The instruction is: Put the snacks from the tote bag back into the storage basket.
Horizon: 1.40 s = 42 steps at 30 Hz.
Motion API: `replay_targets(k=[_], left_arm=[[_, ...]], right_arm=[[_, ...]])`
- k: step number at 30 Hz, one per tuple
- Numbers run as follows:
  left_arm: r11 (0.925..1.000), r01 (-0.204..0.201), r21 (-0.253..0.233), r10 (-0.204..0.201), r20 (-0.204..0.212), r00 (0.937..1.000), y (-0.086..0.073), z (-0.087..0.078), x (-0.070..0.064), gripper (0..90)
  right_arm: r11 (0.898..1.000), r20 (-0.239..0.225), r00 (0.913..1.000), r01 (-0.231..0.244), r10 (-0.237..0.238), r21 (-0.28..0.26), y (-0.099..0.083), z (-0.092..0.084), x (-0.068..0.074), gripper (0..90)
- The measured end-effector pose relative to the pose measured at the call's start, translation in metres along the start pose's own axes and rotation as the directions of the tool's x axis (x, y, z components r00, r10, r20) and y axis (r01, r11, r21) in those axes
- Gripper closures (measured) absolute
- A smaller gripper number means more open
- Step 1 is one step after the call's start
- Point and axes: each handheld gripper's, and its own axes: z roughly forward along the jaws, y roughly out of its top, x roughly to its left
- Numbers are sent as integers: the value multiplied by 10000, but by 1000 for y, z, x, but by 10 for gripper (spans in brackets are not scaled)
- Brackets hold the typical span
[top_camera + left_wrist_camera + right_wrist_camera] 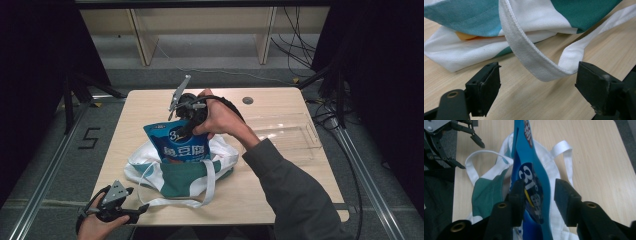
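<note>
Blue pouch point(176, 142) between right gripper point(189, 120) jaws.

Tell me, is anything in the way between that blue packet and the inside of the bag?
Nothing visible blocks it. The blue packet already stands partly inside the tote bag's open mouth, with the right gripper around its top.

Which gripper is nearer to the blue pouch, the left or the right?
Right. The right gripper has the blue pouch between its jaws, above the tote bag. The left gripper is at the table's near left edge, by the bag's strap.
</note>
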Motion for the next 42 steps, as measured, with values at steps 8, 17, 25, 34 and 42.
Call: replay_targets(k=[8,17,25,34,42], left_arm=[[9994,320,-107,-320,37,9995,-1,0,-2,191],[9998,212,-27,-212,80,9997,-1,1,-2,194],[10000,42,-33,-42,42,10000,-1,0,0,200],[9998,-29,-171,30,62,10000,0,-1,1,197],[9977,659,-183,-657,135,9977,-1,-1,-4,197]], right_arm=[[9961,-106,9963,853,-851,238,3,10,-6,792],[9919,-345,9931,1137,-1119,557,5,8,-5,897],[9908,-328,9923,1213,-1194,604,6,7,-8,900],[9887,97,9909,1331,-1341,697,21,-14,-5,900],[9878,550,9865,1524,-1541,333,36,-49,-6,900]])
